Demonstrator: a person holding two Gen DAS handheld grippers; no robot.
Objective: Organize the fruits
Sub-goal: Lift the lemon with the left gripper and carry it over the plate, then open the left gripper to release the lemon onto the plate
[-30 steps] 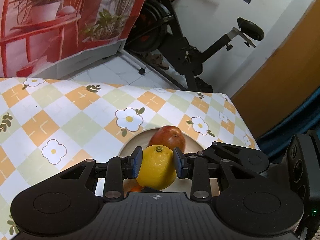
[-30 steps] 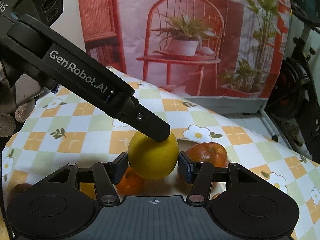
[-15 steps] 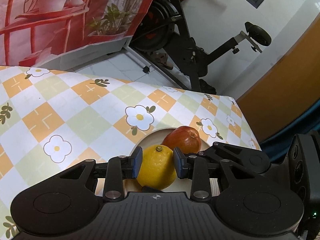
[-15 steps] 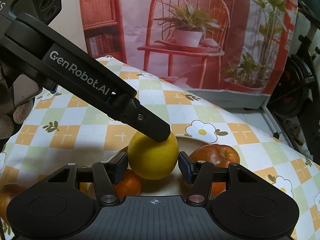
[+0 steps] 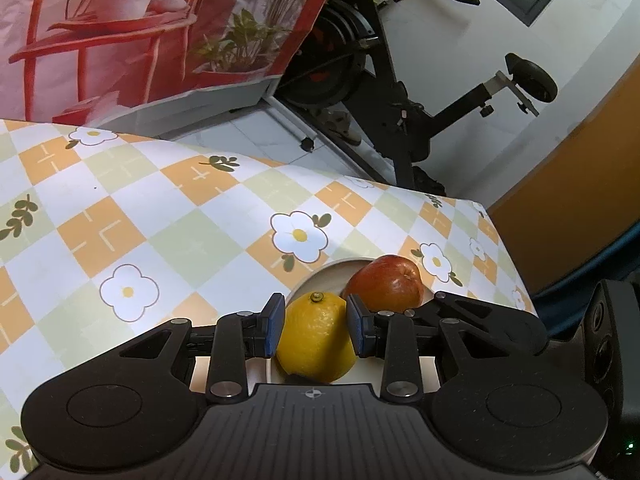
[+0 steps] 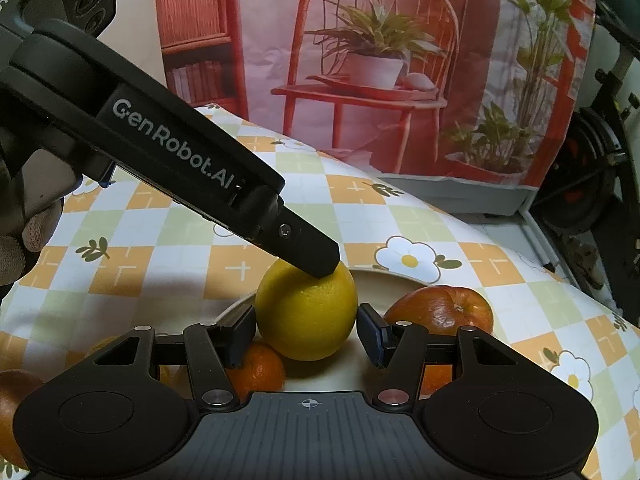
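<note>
My left gripper [image 5: 315, 329] is shut on a yellow lemon [image 5: 316, 340] and holds it over a pale round plate [image 5: 320, 274]. A red apple [image 5: 386, 285] lies on the plate just beyond. In the right wrist view the lemon [image 6: 306, 316] sits between the fingers of my right gripper [image 6: 306, 334], which is open with gaps on both sides. The left gripper's finger [image 6: 308, 248] presses on the lemon's top. The apple [image 6: 440, 309] and a small orange [image 6: 258, 372] lie on the plate [image 6: 384, 276].
The table has a checked cloth with flowers [image 5: 298, 237]. Another orange fruit [image 6: 12, 400] lies off the plate at the left. An exercise bike [image 5: 400, 92] stands beyond the far edge. The table's right edge [image 5: 500, 240] is close to the plate.
The lemon and left gripper have risen and tilted slightly, so more of the plate and apple shows. The right gripper's jaws have stayed open around the lemon.
</note>
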